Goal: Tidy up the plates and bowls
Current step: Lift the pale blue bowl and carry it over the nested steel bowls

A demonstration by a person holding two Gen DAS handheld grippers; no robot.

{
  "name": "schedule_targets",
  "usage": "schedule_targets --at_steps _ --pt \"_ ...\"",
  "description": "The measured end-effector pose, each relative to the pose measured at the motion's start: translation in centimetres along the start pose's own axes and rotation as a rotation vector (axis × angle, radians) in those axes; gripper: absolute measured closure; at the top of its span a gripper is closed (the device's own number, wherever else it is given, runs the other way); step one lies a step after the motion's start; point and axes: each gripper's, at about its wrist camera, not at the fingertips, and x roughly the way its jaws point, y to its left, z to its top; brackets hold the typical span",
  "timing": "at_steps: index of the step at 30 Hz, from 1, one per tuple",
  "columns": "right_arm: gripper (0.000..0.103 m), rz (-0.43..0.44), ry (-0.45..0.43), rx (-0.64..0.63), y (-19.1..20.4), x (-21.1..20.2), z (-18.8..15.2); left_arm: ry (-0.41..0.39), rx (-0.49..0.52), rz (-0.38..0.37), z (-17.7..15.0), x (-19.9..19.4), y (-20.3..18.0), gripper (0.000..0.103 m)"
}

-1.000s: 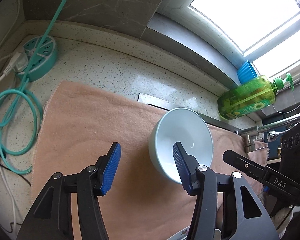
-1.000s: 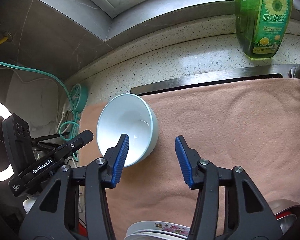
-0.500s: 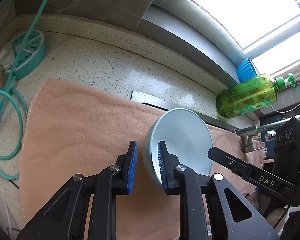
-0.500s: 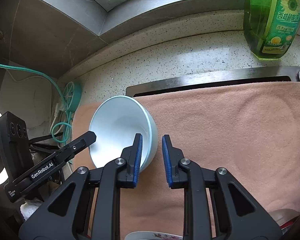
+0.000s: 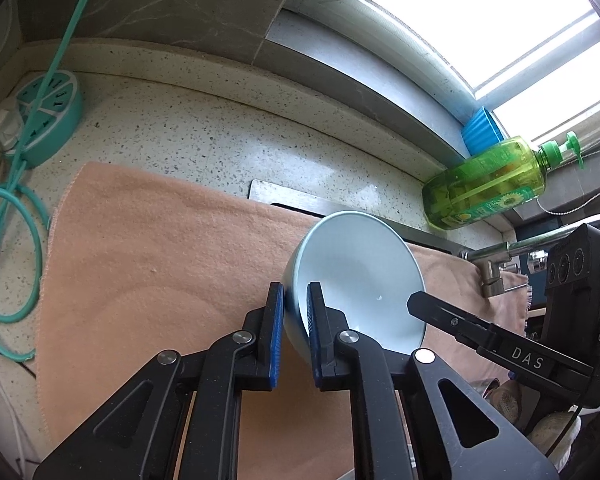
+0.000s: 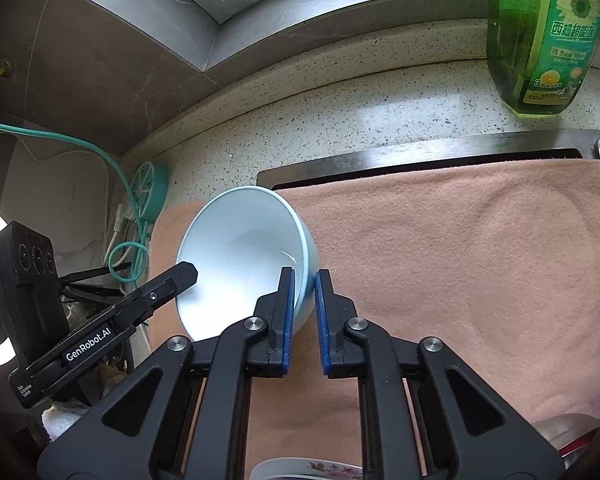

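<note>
A pale blue bowl (image 5: 360,276) (image 6: 240,256) sits tipped over a peach towel (image 5: 160,264) (image 6: 460,264). My left gripper (image 5: 294,300) is shut on the bowl's left rim, one blue pad outside the wall and one inside. My right gripper (image 6: 304,280) is shut on the opposite rim in the same way. In each wrist view the other gripper's black finger reaches over the bowl from the side: the right gripper's finger (image 5: 424,304) and the left gripper's finger (image 6: 180,274).
A green dish soap bottle (image 5: 488,188) (image 6: 544,40) stands on the speckled counter by the window. A teal round power strip (image 5: 48,116) and looped teal cable (image 5: 8,248) lie at the left. A tap (image 5: 540,240), a steel sink edge (image 6: 420,160) and a floral plate (image 6: 308,470) are nearby.
Both grippers went from open to shut, each closing on one side of the bowl's rim. The bowl now sits more tipped between them.
</note>
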Motion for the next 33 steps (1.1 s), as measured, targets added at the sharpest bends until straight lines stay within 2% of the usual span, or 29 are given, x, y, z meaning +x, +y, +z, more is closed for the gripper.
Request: schedule_targets --at_steps 14,22,26,33 --pt "0.093 0.035 -0.072 -0.008 -0.4 -6.8 -3.2 -0.058 0.087 -0.047 -2.7 -4.5 -3.8 0.093" --pt "0.093 0.025 -0.126 -0.02 -1.1 -11.3 -5.6 -0.073 0.149 -0.076 -5.0 -6.4 -6.8 0.093" --pt "0.093 0.026 -0.145 -0.012 -2.0 -13.3 -7.0 -0.069 0.159 -0.109 -5.9 -7.1 -7.9 0.093" --pt "0.093 -0.002 -0.183 0.013 -4.6 -16.5 -9.9 -0.047 0.237 -0.131 -8.0 -7.1 -11.3 0.093"
